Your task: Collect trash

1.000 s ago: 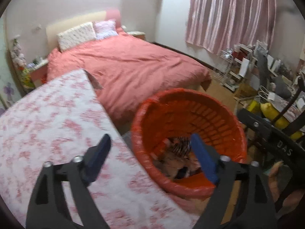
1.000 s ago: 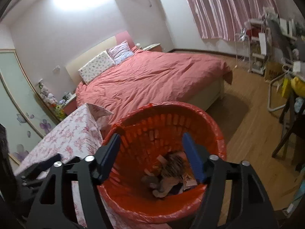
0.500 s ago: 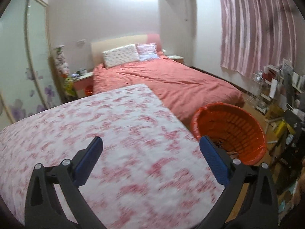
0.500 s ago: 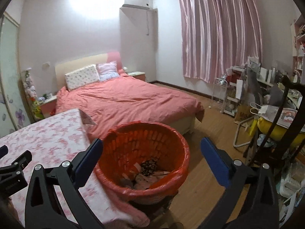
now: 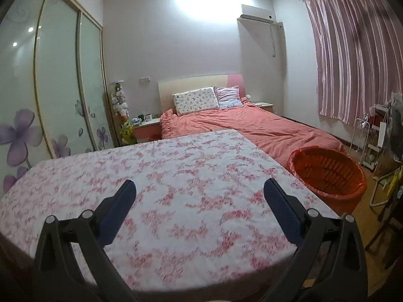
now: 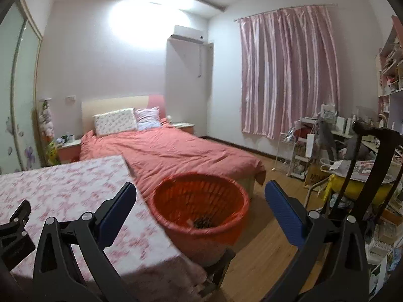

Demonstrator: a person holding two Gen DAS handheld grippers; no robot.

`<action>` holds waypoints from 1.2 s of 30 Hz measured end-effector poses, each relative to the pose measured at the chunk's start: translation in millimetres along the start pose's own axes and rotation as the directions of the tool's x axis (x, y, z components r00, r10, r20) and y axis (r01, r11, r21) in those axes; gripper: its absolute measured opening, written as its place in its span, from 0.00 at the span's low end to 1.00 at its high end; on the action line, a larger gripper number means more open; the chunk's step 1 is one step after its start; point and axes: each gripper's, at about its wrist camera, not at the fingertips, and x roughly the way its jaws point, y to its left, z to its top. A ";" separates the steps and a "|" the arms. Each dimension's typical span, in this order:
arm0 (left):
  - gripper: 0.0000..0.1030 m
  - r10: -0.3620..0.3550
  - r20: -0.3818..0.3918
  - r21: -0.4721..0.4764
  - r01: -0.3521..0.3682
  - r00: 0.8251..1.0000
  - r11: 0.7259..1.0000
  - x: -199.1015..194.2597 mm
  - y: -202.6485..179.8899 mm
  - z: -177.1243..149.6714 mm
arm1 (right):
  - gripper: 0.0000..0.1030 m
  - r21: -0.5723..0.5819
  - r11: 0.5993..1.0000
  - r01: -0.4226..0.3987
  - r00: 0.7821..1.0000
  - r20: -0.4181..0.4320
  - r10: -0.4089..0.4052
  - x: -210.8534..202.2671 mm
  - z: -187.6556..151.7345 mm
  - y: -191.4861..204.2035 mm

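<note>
An orange basket point(image 6: 201, 201) lined with an orange bag stands off the table's right edge, with dark trash point(image 6: 201, 222) at its bottom. It also shows in the left wrist view point(image 5: 327, 173), far right. My left gripper point(image 5: 199, 196) is open and empty above the flowered tablecloth point(image 5: 163, 176). My right gripper point(image 6: 200, 196) is open and empty, pulled back from the basket, which shows between its blue fingers point(image 6: 282, 209). No trash shows on the table.
A bed with a pink cover point(image 6: 176, 151) lies behind the table and basket. Cluttered shelves and a dark chair frame point(image 6: 365, 163) stand at the right. A wardrobe with glass doors point(image 5: 50, 88) fills the left wall. Wood floor point(image 6: 264, 251) lies right of the basket.
Both grippers have pulled up and back from over the basket and opened wider. The left one has swung left over the table; the basket now sits farther off in both views.
</note>
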 end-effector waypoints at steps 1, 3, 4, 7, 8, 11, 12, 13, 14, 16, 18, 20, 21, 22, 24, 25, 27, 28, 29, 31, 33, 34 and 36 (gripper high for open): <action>0.96 -0.001 -0.002 -0.005 0.001 1.000 1.000 -2.4 2.7 -1.4 | 0.98 -0.001 1.000 -0.014 1.000 -0.020 0.014 -0.6 -2.5 2.2; 0.96 -0.001 -0.011 -0.016 0.000 1.000 1.000 -8.2 5.8 -6.6 | 0.98 0.000 1.000 -0.026 0.999 -0.047 0.026 -3.3 -6.1 3.2; 0.96 -0.005 -0.016 -0.023 0.005 1.000 1.000 -10.5 8.4 -9.1 | 0.98 0.005 1.000 -0.031 0.997 -0.066 0.031 -2.7 -8.3 3.2; 0.96 -0.018 -0.031 -0.045 0.016 0.999 0.999 -14.6 14.1 -14.9 | 0.98 0.018 0.999 -0.036 0.992 -0.120 0.038 -1.1 -13.3 2.4; 0.96 -0.021 -0.037 -0.057 0.019 0.999 0.998 -15.8 16.2 -16.4 | 0.98 0.021 0.999 -0.037 0.991 -0.127 0.039 -2.7 -14.8 3.4; 0.96 -0.029 -0.042 -0.085 0.025 0.999 0.996 -18.4 21.1 -19.0 | 0.98 0.033 0.999 -0.024 0.989 -0.144 0.028 -7.4 -17.4 3.5; 0.96 -0.028 -0.045 -0.094 0.024 0.999 0.995 -19.2 22.4 -19.5 | 0.98 0.034 0.999 -0.019 0.989 -0.147 0.024 -9.4 -19.5 5.0; 0.96 -0.024 -0.047 -0.099 0.019 0.999 0.995 -19.3 23.5 -20.0 | 0.98 0.035 0.999 -0.011 0.988 -0.152 0.017 -11.0 -20.6 5.6; 0.96 -0.010 -0.054 -0.104 0.004 0.998 0.995 -19.6 24.4 -20.4 | 0.98 0.035 0.999 -0.003 0.987 -0.158 0.008 -12.3 -21.1 6.5; 0.96 0.011 -0.066 -0.110 -0.018 0.998 0.994 -20.2 24.8 -21.0 | 0.98 0.027 1.000 0.012 0.986 -0.169 -0.007 -15.1 -24.9 9.5; 0.96 0.035 -0.085 -0.115 -0.045 0.996 0.992 -20.4 26.4 -22.9 | 0.98 0.021 1.000 0.019 0.984 -0.177 -0.015 -16.3 -27.7 10.9; 0.96 0.049 -0.103 -0.118 -0.061 0.993 0.991 -20.3 27.3 -24.9 | 0.98 0.010 1.000 0.027 0.982 -0.186 -0.024 -18.8 -29.7 13.3; 0.96 0.050 -0.109 -0.121 -0.063 0.993 0.991 -20.3 28.3 -25.5 | 0.98 0.001 0.999 0.034 0.981 -0.191 -0.033 -20.0 -30.3 15.1; 0.96 0.050 -0.114 -0.124 -0.064 0.992 0.990 -21.1 29.5 -26.5 | 0.98 -0.004 0.999 0.039 0.980 -0.194 -0.039 -20.2 -31.4 16.5; 0.96 0.049 -0.121 -0.126 -0.064 0.991 0.990 -22.3 30.1 -28.2 | 0.98 -0.009 0.999 0.047 0.978 -0.201 -0.048 -20.6 -33.0 16.2; 0.96 0.048 -0.124 -0.126 -0.064 0.991 0.990 -23.0 29.8 -28.7 | 0.98 -0.010 0.999 0.050 0.978 -0.204 -0.051 -19.7 -33.6 15.3; 0.96 0.045 -0.126 -0.126 -0.061 0.991 0.990 -24.4 30.1 -29.5 | 0.98 -0.012 0.998 0.056 0.975 -0.217 -0.057 -19.0 -34.5 15.0; 0.96 0.043 -0.127 -0.125 -0.059 0.991 0.990 -25.1 29.2 -29.7 | 0.98 -0.014 0.998 0.060 0.973 -0.223 -0.062 -18.4 -35.1 14.8; 0.96 0.041 -0.128 -0.124 -0.057 0.991 0.991 -25.4 28.7 -30.5 | 0.98 -0.015 0.998 0.061 0.972 -0.228 -0.063 -18.1 -35.9 14.4; 0.96 0.038 -0.131 -0.122 -0.054 0.991 0.991 -26.0 27.4 -31.5 | 0.98 -0.018 0.998 0.063 0.969 -0.237 -0.065 -18.0 -37.0 14.0; 0.96 0.035 -0.133 -0.121 -0.051 0.990 0.991 -26.3 26.7 -32.0 | 0.98 -0.021 0.998 0.063 0.968 -0.241 -0.066 -18.5 -37.4 13.9; 0.96 0.034 -0.134 -0.121 -0.050 0.990 0.991 -26.6 26.3 -32.4 | 0.98 -0.022 0.998 0.062 0.968 -0.241 -0.065 -19.2 -37.5 13.9; 0.96 0.033 -0.134 -0.121 -0.049 0.990 0.991 -27.6 25.8 -32.3 | 0.98 -0.021 0.998 0.062 0.969 -0.237 -0.065 -20.4 -37.1 13.9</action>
